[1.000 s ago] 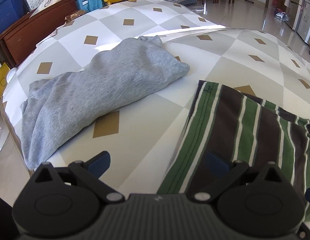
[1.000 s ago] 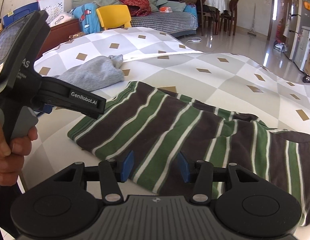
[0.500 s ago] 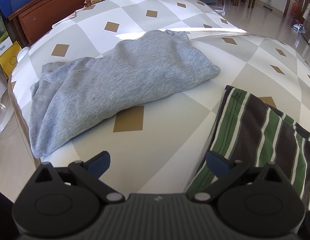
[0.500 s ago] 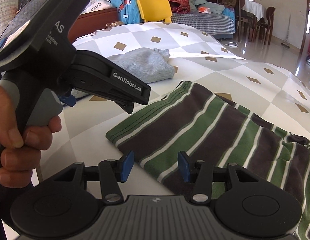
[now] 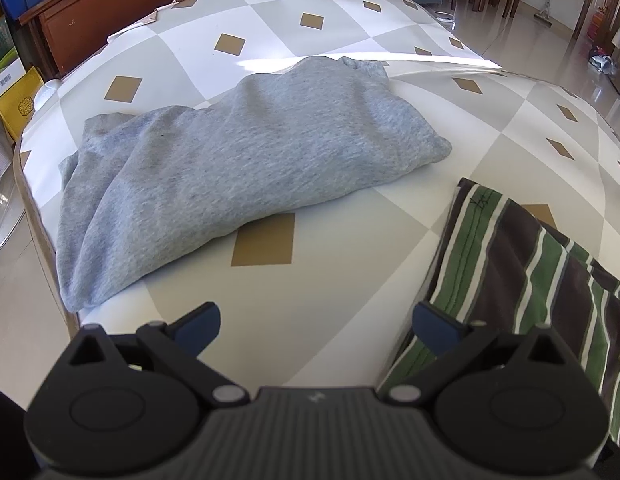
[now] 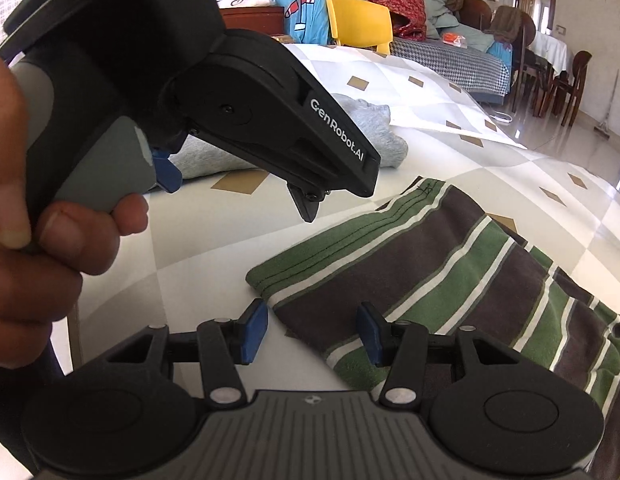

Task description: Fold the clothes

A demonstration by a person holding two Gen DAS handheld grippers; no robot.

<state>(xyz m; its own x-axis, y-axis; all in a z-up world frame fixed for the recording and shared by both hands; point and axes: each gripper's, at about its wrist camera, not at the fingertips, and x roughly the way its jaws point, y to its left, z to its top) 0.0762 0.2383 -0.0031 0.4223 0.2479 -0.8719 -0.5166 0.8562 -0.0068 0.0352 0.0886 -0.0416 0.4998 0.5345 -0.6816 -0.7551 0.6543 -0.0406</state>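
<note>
The left gripper (image 5: 315,322) hovers with jaws spread wide over the diamond-patterned tablecloth (image 5: 270,300). A crumpled grey knit garment (image 5: 238,172) lies at its 11 o'clock, and the green, brown and white striped garment (image 6: 449,264) at 3 o'clock. The right gripper (image 6: 311,332), jaws apart, straddles that striped garment's corner.

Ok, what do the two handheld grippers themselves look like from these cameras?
Both are matte black plastic with ribbed grey-black bodies, round pivot discs, silver rivets and blue finger pads. The left gripper seen from the right wrist view carries white "GenRobot.AI" lettering and a grey handle, gripped by a bare hand. The right gripper matches. No cables or sleeves are visible.
</note>
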